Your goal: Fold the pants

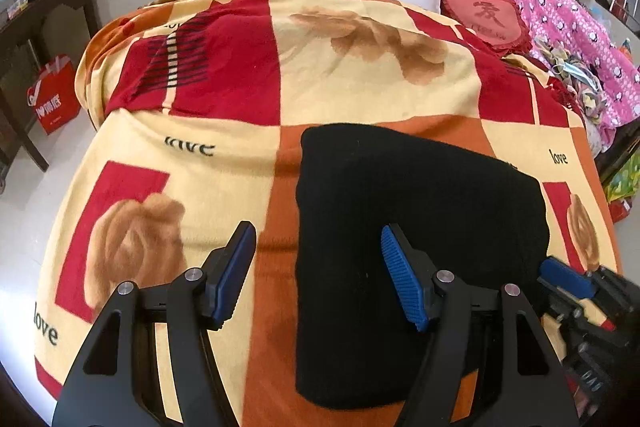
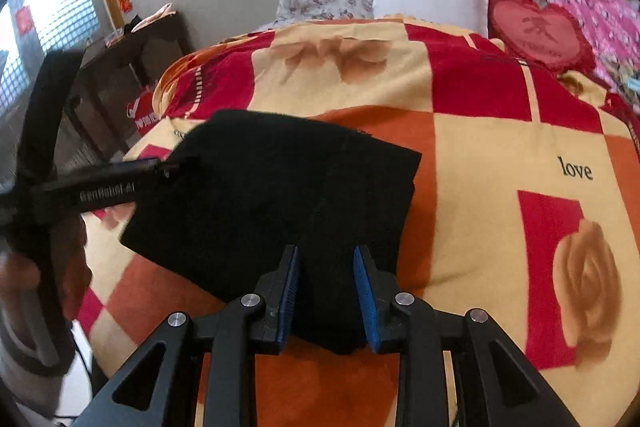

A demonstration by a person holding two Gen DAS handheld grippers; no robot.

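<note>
Pants: black, matte, already a compact rectangle several layers thick; no seams or waistband that I can make out

Place: on the bed's blanket, toward its near edge, on the orange stripe, well apart from the pillows at the head

Left gripper: jaws wide apart, holding nothing; right finger over the pants' left edge, left finger over bare blanket

Right gripper: jaws part-closed around the near edge of the fold; cloth fills the gap, yet I cannot tell whether the pads truly pinch it

Handling, my judgement: soft, light, limp knit; it will sag and the layers will slide apart if I lift one corner alone

Where to hold: I would take the full stack at an edge, both near corners together, all layers between the pads

Risk: top layer peeling off, the fold opening

Progress: looks nearly done to me
</note>
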